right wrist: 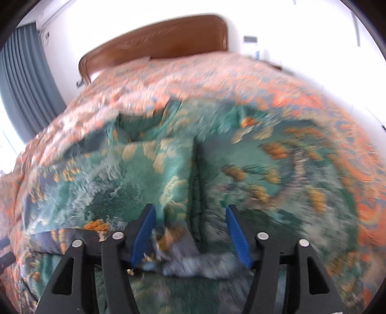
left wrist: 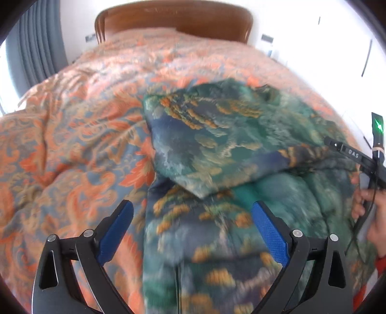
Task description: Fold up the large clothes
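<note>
Bedspread point(left wrist: 72, 149); garment point(left wrist: 217, 149) partly folded, long axis toward headboard point(left wrist: 173, 21).

A bed point(left wrist: 72, 135) fills most of both views, covered by an orange-and-blue patterned bedspread point(right wrist: 301, 91). A brown wooden headboard point(left wrist: 173, 21) stands at top centre against a bright white wall point(right wrist: 289, 21). Grey curtains point(left wrist: 38, 48) hang at upper left.

The left gripper point(left wrist: 191, 213) stood with its jaws spread wide above the green patterned garment point(left wrist: 229, 135), nothing lodged between them, and the orange bedspread point(left wrist: 72, 125) to its left lay unobstructed up to the wooden headboard point(left wrist: 173, 21). On its right, passage was blocked by the person's hand point(left wrist: 369, 212) and the black device it held. The right gripper point(right wrist: 190, 229) had garment cloth bunched between its fingers.
</note>
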### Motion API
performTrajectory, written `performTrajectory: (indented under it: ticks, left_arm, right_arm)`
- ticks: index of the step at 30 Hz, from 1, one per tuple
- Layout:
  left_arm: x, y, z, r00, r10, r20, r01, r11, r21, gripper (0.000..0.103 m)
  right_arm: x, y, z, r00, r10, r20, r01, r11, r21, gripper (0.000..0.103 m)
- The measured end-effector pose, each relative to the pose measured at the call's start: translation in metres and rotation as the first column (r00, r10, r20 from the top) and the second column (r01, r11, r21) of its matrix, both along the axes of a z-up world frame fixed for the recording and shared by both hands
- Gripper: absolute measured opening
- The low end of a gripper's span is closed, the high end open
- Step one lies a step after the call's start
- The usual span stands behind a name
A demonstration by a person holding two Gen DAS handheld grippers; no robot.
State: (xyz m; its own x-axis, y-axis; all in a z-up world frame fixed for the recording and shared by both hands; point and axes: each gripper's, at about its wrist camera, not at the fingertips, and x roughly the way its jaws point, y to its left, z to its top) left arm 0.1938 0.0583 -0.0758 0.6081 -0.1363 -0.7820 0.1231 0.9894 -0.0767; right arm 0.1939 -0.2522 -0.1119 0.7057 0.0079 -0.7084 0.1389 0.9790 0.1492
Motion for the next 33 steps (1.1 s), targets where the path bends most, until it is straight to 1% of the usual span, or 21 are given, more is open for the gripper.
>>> performTrajectory:
  ticks: [1,3,4,6,7,8,13,16,19,21,24,26,29,33]
  left_arm:
    - [-0.011,0.001,0.005,1.000,0.005,0.016,-0.005,1.000,-0.008,0.101]
    - [-0.027,0.010,0.002,0.999,0.008,0.040,-0.008,1.000,-0.016,0.102]
    - [-0.036,0.010,0.004,0.998,0.015,0.056,-0.014,1.000,-0.006,0.102]
    - [-0.046,0.013,0.006,0.996,0.031,0.088,-0.034,0.999,0.032,0.102]
    - [-0.056,0.012,0.006,0.994,0.037,0.105,-0.042,0.998,0.049,0.102]
    - [-0.065,0.012,0.006,0.992,0.039,0.120,-0.046,0.997,0.060,0.102]
    - [-0.101,0.010,0.007,0.987,0.048,0.155,-0.056,0.997,0.050,0.102]
    - [-0.121,0.004,0.005,0.985,0.013,0.173,-0.024,0.998,0.061,0.102]
    - [-0.135,0.000,0.007,0.979,-0.007,0.204,-0.008,0.997,0.074,0.102]
    - [-0.142,-0.003,0.007,0.976,-0.024,0.218,0.005,0.996,0.091,0.102]
    - [-0.149,-0.007,0.005,0.970,-0.024,0.241,-0.004,0.993,0.114,0.102]
    - [-0.158,-0.010,0.004,0.958,-0.025,0.286,-0.011,0.992,0.125,0.102]
    - [-0.169,-0.013,0.009,0.943,-0.033,0.330,-0.014,0.990,0.140,0.102]
    - [-0.177,-0.014,0.018,0.932,-0.031,0.361,-0.031,0.986,0.165,0.102]
  right_arm:
    - [-0.008,0.000,0.007,1.000,-0.001,0.017,0.001,1.000,-0.004,0.062]
    - [-0.027,0.001,0.023,0.999,0.007,0.046,-0.006,1.000,-0.017,0.063]
    - [-0.041,0.003,0.032,0.998,0.013,0.063,-0.012,1.000,-0.026,0.064]
    - [-0.068,0.006,0.046,0.995,0.029,0.099,-0.025,0.999,-0.040,0.071]
    - [-0.086,0.009,0.055,0.992,0.037,0.123,-0.031,0.998,-0.055,0.078]
    - [-0.105,0.012,0.063,0.988,0.044,0.151,-0.033,0.997,-0.077,0.081]
    - [-0.182,0.027,0.086,0.968,0.057,0.245,-0.008,0.980,-0.197,0.082]
    - [-0.221,0.029,0.085,0.964,0.047,0.263,0.016,0.973,-0.230,0.085]
    - [-0.249,0.025,0.078,0.971,0.029,0.236,0.026,0.974,-0.227,0.085]
    - [-0.263,0.022,0.071,0.978,0.017,0.208,0.030,0.975,-0.218,0.085]
    - [-0.277,0.017,0.061,0.984,-0.012,0.180,0.051,0.975,-0.216,0.085]
    - [-0.284,0.015,0.058,0.984,-0.034,0.177,0.072,0.974,-0.213,0.085]
    - [-0.292,0.017,0.058,0.979,-0.045,0.198,0.089,0.973,-0.215,0.085]
    - [-0.298,0.030,0.064,0.965,-0.021,0.263,0.093,0.959,-0.266,0.085]
